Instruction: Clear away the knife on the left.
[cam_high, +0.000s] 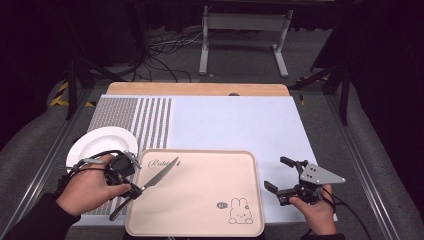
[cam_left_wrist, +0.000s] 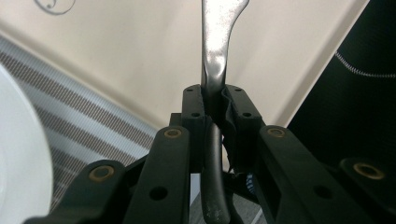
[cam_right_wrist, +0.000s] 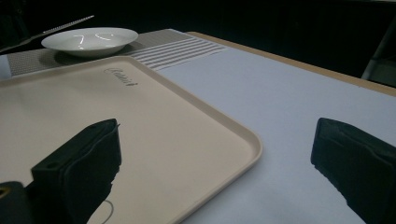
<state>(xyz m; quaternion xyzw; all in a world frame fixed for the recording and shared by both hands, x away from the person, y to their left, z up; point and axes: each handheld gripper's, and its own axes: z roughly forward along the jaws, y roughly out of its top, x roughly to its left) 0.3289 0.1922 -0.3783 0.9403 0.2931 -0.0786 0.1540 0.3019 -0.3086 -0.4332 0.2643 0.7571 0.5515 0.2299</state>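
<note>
1. L gripper (cam_high: 134, 189) sits at the tray's left edge, near the front-left corner, held in the person's left hand (cam_high: 87, 190). Jaws are narrow and clamped on a knife (cam_high: 150, 184).
2. Grip point: just where the blade meets the black handle. In the left gripper view the pads pinch the metal neck of the knife (cam_left_wrist: 215, 56) from both sides; the dark handle runs back down between the jaw arms.
3. Knife lies on a diagonal in the high view: blade tip points up-right over the tray's left part, close to the script logo (cam_high: 161, 163); handle end sticks out down-left past the tray rim, over the striped mat (cam_high: 145, 120). Can't tell if the blade touches the tray floor or hangs just above it.
4. Tray (cam_high: 200, 230): beige, rounded corners, rabbit print (cam_high: 239, 211) at front right. It sits on the pale table cover, its left edge overlapping the mat.
5. White plate (cam_high: 97, 140) rests on the mat, just behind the left hand, near the tray's back-left corner but apart from it.
6. R gripper (cam_high: 280, 180) is right of the tray, held in the right hand (cam_high: 315, 210), over bare table cover. Jaws stand wide w/ nothing between them; right gripper view shows the tray corner (cam_right_wrist: 250, 140) and cover in the gap.
</note>
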